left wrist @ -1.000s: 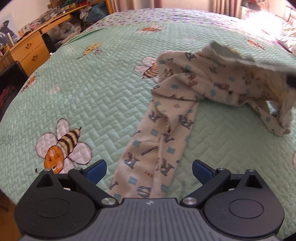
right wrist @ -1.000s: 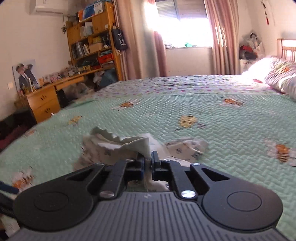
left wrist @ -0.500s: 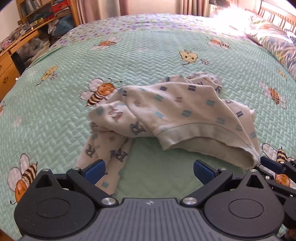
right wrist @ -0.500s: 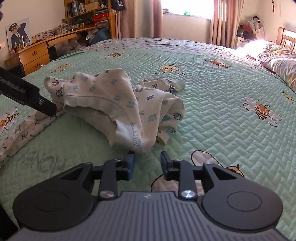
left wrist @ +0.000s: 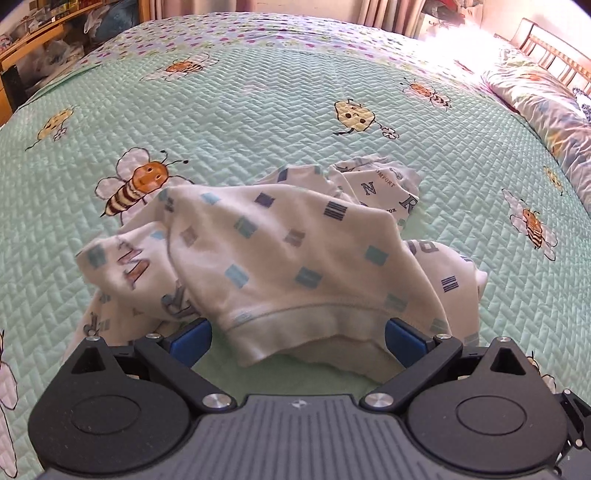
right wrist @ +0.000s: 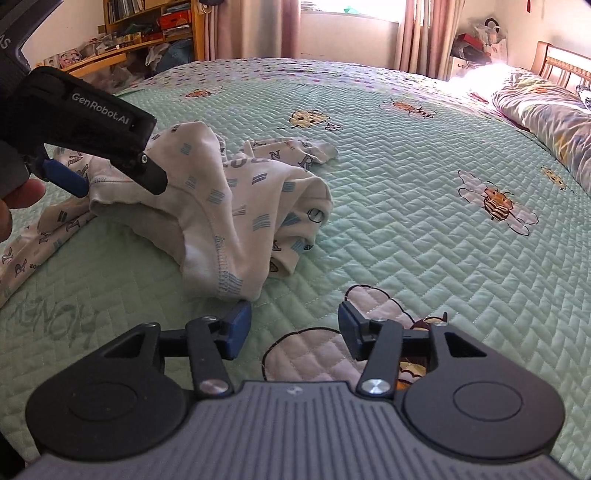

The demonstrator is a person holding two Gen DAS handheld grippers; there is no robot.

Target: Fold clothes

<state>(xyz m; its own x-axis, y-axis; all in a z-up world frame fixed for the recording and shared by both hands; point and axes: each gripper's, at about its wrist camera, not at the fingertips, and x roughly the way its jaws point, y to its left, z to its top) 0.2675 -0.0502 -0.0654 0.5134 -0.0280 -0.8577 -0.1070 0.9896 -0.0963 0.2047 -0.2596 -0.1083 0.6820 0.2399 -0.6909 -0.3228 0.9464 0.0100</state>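
Observation:
A white pair of child's trousers (left wrist: 295,236) printed with letters and small squares lies crumpled on the green bee quilt (left wrist: 240,110). My left gripper (left wrist: 298,343) is open wide, and the waistband hem (left wrist: 295,325) sits between its blue pads without being pressed. In the right wrist view the left gripper (right wrist: 110,184) hovers over the garment's (right wrist: 236,206) left side. My right gripper (right wrist: 294,328) is low over the quilt, its jaws opening with nothing between them. The hem corner (right wrist: 229,284) lies just beyond its left fingertip.
A patterned duvet (right wrist: 546,110) and wooden headboard (right wrist: 561,62) lie at the far right. A desk and bookshelves (right wrist: 140,40) stand beyond the bed's left side, curtains (right wrist: 413,33) at the back. A hand (right wrist: 14,199) shows at the left edge.
My right gripper went from shut on the cloth to open, and the trousers dropped onto the quilt. My left gripper moved from the trouser leg over to the waistband.

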